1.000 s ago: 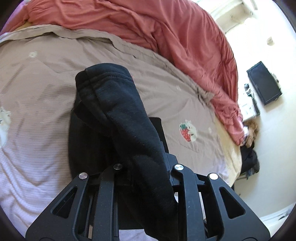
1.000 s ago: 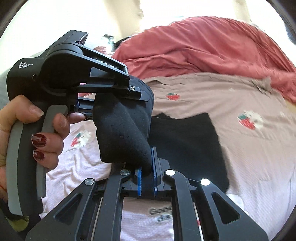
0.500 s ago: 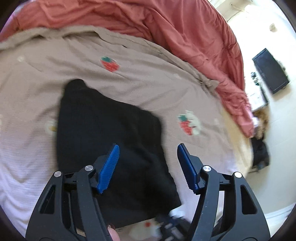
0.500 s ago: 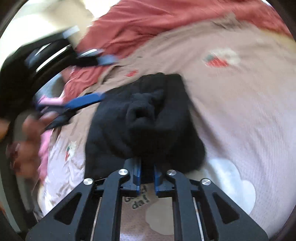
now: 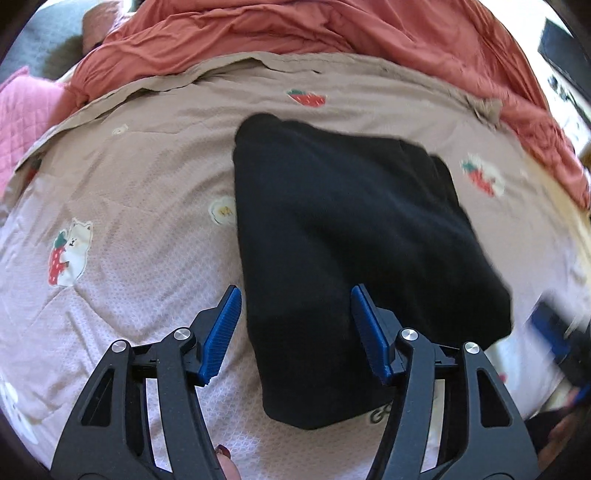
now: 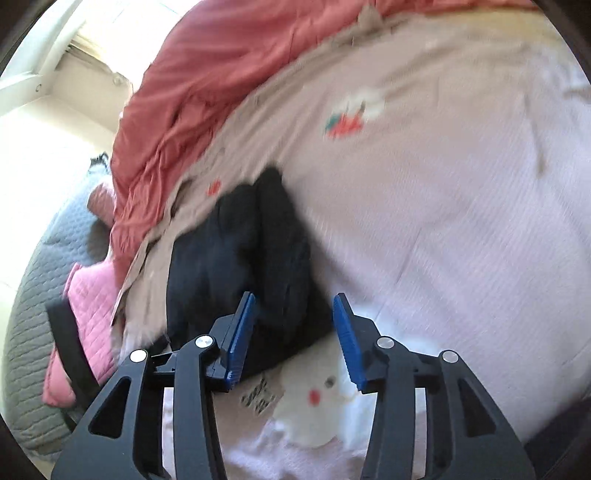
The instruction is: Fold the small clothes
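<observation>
One black garment [image 5: 354, 236] lies on the bed cover [image 5: 147, 177] as a flat, nearly square packet, so the folding of this piece looks almost finished; whether one more fold is wanted, the views cannot tell. The left hand-held gripper [image 5: 295, 332] stands spread, its jaws closing a little, with the near edge of the garment below and between the blue pads [image 5: 223, 332] but not pressed by them. The right hand-held gripper [image 6: 293, 339] is opening; its pads are apart, and the garment's corner [image 6: 258, 266] lies just ahead and to the left of them, free. Counted: one black garment, two grippers, one red blanket [image 5: 295, 33] bunched far ahead, one pink quilted cushion [image 6: 92, 295] to the left. No other small clothes are seen waiting
</observation>
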A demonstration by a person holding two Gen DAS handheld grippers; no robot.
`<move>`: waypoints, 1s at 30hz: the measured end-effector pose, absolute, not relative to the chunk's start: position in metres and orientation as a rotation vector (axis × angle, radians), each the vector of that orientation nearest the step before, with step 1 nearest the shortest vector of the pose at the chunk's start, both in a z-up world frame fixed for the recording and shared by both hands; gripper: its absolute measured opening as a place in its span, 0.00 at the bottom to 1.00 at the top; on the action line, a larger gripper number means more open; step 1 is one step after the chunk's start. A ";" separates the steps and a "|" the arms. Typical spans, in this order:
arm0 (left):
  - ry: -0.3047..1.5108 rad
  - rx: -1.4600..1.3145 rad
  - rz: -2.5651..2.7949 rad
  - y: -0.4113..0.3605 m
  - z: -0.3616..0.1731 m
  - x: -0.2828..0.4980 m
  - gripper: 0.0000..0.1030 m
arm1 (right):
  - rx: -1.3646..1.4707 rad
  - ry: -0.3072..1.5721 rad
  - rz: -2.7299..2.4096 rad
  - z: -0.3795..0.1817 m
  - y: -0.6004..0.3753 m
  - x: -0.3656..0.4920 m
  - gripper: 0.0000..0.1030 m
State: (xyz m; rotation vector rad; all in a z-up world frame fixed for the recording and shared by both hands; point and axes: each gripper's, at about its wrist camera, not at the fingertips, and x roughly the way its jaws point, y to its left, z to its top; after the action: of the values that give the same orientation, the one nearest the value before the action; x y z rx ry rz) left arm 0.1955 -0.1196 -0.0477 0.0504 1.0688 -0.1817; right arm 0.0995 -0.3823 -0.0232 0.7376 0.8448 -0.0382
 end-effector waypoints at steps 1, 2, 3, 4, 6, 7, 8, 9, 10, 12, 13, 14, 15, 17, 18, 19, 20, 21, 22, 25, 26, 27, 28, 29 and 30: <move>1.062 0.063 -0.188 -0.120 -0.051 0.192 0.51 | 0.712 0.834 -0.041 -0.020 -0.386 0.106 0.45; 1.054 0.074 -0.190 -0.121 -0.053 0.190 0.51 | 0.685 0.828 -0.039 -0.018 -0.389 0.112 0.47; 1.044 0.080 -0.191 -0.121 -0.054 0.190 0.51 | 0.655 0.827 -0.033 -0.016 -0.390 0.120 0.47; 1.035 0.080 -0.194 -0.120 -0.055 0.188 0.51 | 0.634 0.831 -0.019 -0.015 -0.390 0.129 0.47; 1.028 0.062 -0.201 -0.117 -0.058 0.186 0.51 | 0.595 0.850 0.053 -0.015 -0.383 0.150 0.47; 1.027 0.055 -0.203 -0.116 -0.058 0.186 0.51 | 0.572 0.864 0.096 -0.017 -0.375 0.160 0.47; 1.025 0.047 -0.206 -0.115 -0.058 0.185 0.51 | 0.550 0.881 0.136 -0.019 -0.368 0.171 0.47; 1.024 0.043 -0.208 -0.116 -0.058 0.185 0.51 | 0.506 0.903 0.167 -0.023 -0.358 0.183 0.47; 1.021 0.040 -0.210 -0.115 -0.058 0.185 0.52 | 0.460 0.919 0.181 -0.027 -0.349 0.193 0.47; 1.017 0.034 -0.213 -0.115 -0.058 0.183 0.52 | 0.409 0.940 0.195 -0.034 -0.338 0.209 0.46; 1.017 0.029 -0.213 -0.114 -0.058 0.184 0.52 | 0.397 0.950 0.200 -0.038 -0.335 0.214 0.45; 1.016 0.025 -0.214 -0.114 -0.058 0.183 0.52 | 0.381 0.960 0.206 -0.042 -0.332 0.223 0.45; 1.015 0.024 -0.215 -0.114 -0.058 0.183 0.52 | 0.369 0.961 0.208 -0.043 -0.330 0.228 0.45; 1.013 0.024 -0.216 -0.114 -0.058 0.182 0.53 | 0.375 0.969 0.223 -0.046 -0.329 0.237 0.45; 1.015 0.023 -0.217 -0.114 -0.058 0.182 0.53 | 0.410 0.976 0.242 -0.050 -0.331 0.243 0.45; 1.017 0.022 -0.217 -0.113 -0.058 0.182 0.54 | 0.432 0.981 0.254 -0.051 -0.331 0.246 0.45; 1.017 0.021 -0.217 -0.113 -0.058 0.182 0.55 | 0.454 0.988 0.273 -0.054 -0.332 0.250 0.45; 1.018 0.020 -0.216 -0.113 -0.058 0.182 0.55 | 0.453 0.994 0.279 -0.056 -0.332 0.252 0.41; 1.020 0.019 -0.216 -0.113 -0.058 0.182 0.55 | 0.443 1.003 0.281 -0.058 -0.330 0.253 0.34; 1.020 0.018 -0.212 -0.114 -0.058 0.182 0.56 | 0.432 0.996 0.298 -0.055 -0.327 0.251 0.07; 1.021 0.016 -0.207 -0.114 -0.058 0.182 0.57 | 0.408 0.977 0.293 -0.047 -0.326 0.248 0.07; 1.023 0.010 -0.206 -0.114 -0.057 0.182 0.57 | 0.394 0.958 0.290 -0.040 -0.325 0.246 0.07; 1.025 0.003 -0.206 -0.113 -0.057 0.181 0.58 | 0.376 0.932 0.288 -0.030 -0.324 0.243 0.06; 1.026 -0.001 -0.205 -0.113 -0.056 0.181 0.58 | 0.353 0.910 0.285 -0.020 -0.322 0.241 0.06; 1.026 -0.003 -0.206 -0.113 -0.056 0.181 0.59 | 0.331 0.898 0.278 -0.015 -0.321 0.239 0.06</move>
State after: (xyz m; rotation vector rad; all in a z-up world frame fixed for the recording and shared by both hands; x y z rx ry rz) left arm 0.1806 -0.1129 -0.0562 -0.0034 1.0262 -0.2058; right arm 0.2391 -0.3211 -0.0149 0.3314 0.8977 0.2784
